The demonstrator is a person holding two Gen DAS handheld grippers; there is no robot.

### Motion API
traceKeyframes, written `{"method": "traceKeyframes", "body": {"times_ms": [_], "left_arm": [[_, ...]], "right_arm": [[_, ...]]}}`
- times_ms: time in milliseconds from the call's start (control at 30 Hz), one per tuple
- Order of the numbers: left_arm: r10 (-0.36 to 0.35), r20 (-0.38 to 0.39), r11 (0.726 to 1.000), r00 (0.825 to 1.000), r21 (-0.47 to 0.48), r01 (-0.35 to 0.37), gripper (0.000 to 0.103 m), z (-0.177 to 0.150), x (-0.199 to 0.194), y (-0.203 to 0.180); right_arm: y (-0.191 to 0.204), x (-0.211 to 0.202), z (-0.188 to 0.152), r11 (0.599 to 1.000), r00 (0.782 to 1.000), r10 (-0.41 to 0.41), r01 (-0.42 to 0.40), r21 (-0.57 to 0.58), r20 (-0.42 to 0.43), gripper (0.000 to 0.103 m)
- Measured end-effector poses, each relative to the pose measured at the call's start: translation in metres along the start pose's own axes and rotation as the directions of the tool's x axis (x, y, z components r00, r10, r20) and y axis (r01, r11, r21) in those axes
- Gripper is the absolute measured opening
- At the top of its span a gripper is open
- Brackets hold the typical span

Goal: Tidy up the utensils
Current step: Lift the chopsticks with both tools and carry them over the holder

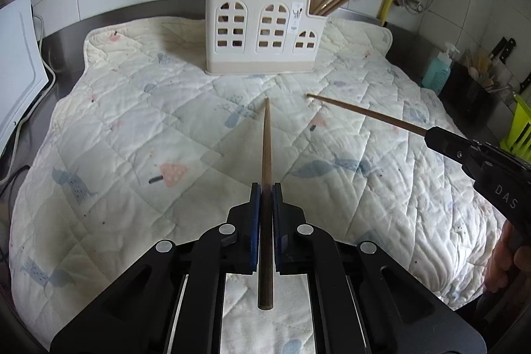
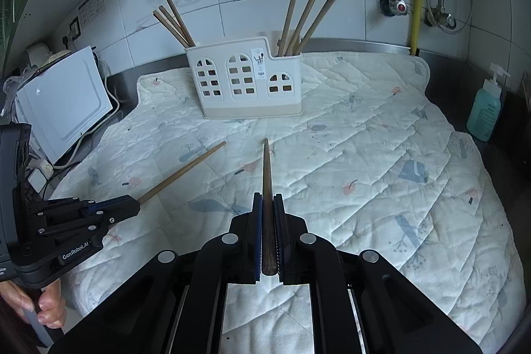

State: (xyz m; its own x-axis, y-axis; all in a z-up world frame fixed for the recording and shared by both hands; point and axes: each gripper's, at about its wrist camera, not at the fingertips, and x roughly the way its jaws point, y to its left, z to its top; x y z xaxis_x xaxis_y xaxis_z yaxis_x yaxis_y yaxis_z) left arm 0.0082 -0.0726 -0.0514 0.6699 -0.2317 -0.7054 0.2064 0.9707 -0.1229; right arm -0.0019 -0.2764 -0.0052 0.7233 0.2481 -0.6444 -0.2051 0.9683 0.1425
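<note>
We carry two matte black grippers: the left gripper (image 1: pixel 266 188) and right gripper (image 2: pixel 267 198) share blue pads (image 1: pixel 255 214), angular linkage arms and round silver pivot screws (image 2: pixel 231 238). White lettering reads "GenRobot.AI" on the left, "DAS" on the right. Bare fingers (image 2: pixel 49 311) wrap a grey handle.

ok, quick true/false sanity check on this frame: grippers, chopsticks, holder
1. Left gripper is shut on a chopstick. True.
2. Right gripper is empty. False: it clamps its own chopstick.
3. The white holder lies on its side. False: it stands upright on the quilted mat.
4. Chopsticks already stand in both ends of the holder. True.
5. Loose chopsticks lie on the mat. False: none visible.
</note>
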Motion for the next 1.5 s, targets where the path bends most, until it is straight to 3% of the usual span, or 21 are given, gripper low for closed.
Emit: {"method": "traceKeyframes", "body": {"times_ms": [300, 767, 1033, 1200, 1500], "left_arm": [[-0.041, 0.142, 0.999, 0.989, 0.021, 0.039, 0.005, 0.024, -0.022, 0.009], [-0.052, 0.186, 0.996, 0.981, 0.078, 0.038, 0.005, 0.087, -0.034, 0.012], [-0.068, 0.242, 0.992, 0.968, 0.116, 0.041, 0.005, 0.133, -0.049, 0.008], [-0.086, 0.313, 0.990, 0.946, 0.134, 0.046, 0.005, 0.165, -0.066, -0.001], [-0.081, 0.475, 0.991, 0.876, 0.131, 0.021, 0.005, 0.234, -0.091, -0.011]], "right_arm": [[0.004, -0.011, 0.033, 0.999, 0.998, 0.036, -0.036, -0.008, 0.056, 0.007], [-0.005, -0.023, 0.114, 0.993, 0.992, 0.100, -0.095, -0.066, 0.077, 0.007], [-0.015, -0.044, 0.168, 0.988, 0.991, 0.114, -0.105, -0.114, 0.076, 0.007], [-0.017, -0.050, 0.198, 0.986, 0.991, 0.099, -0.086, -0.143, 0.085, 0.007], [-0.022, -0.032, 0.239, 0.987, 0.997, 0.053, -0.043, -0.158, 0.060, 0.007]]}}
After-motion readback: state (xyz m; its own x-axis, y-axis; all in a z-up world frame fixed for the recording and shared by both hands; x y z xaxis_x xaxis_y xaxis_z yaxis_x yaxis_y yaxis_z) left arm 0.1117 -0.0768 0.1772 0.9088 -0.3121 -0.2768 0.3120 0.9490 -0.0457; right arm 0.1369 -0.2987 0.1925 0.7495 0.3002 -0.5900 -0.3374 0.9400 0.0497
